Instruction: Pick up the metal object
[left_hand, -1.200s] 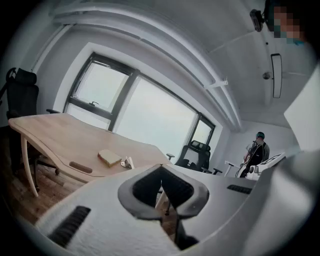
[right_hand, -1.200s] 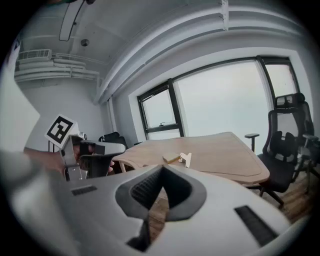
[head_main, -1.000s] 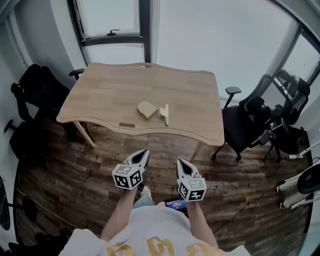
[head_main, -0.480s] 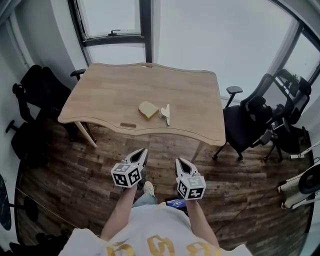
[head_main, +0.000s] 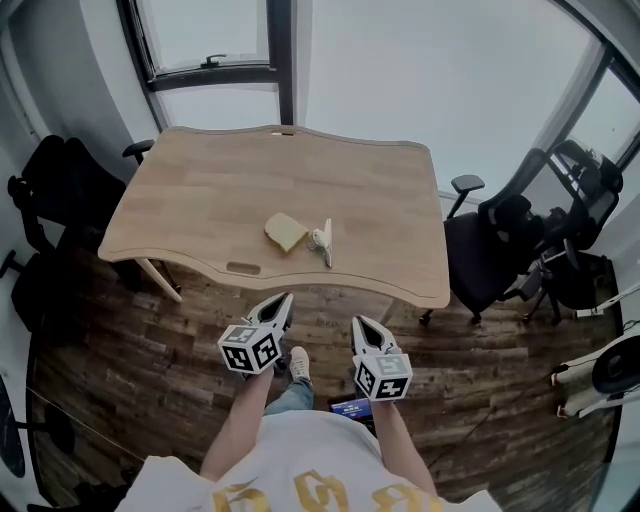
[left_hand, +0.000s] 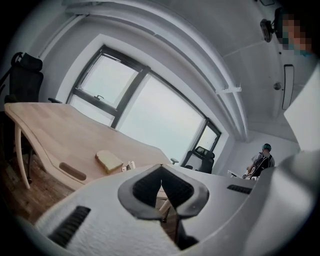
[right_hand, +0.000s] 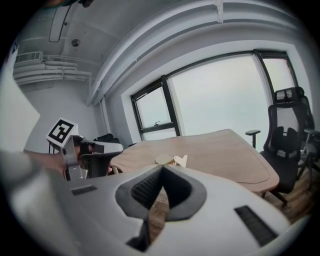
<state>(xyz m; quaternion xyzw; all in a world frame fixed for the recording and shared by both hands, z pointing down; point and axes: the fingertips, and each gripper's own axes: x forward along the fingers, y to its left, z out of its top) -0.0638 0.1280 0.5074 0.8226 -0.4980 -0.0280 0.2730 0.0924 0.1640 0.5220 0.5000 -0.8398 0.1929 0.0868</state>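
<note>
A small pale metal object (head_main: 322, 241) lies near the front middle of the wooden table (head_main: 380, 190), right beside a tan bread-like slab (head_main: 286, 231). Both also show far ahead in the left gripper view, metal object (left_hand: 129, 165) and slab (left_hand: 109, 160), and in the right gripper view, metal object (right_hand: 180, 160) and slab (right_hand: 162, 159). My left gripper (head_main: 283, 300) and right gripper (head_main: 360, 325) hang side by side over the floor, short of the table's front edge. Each has its jaws closed tip to tip with nothing between them.
Black office chairs stand right of the table (head_main: 500, 240) and at its left (head_main: 50, 190). A slot (head_main: 243, 268) is cut near the table's front edge. Windows lie behind. The floor is dark wood planks (head_main: 150, 360). A person (left_hand: 260, 162) stands far off.
The table and the objects on it have slid a little left and nearer in the head view. A shoe now shows between the grippers. Both grippers stay shut and hold their places.
</note>
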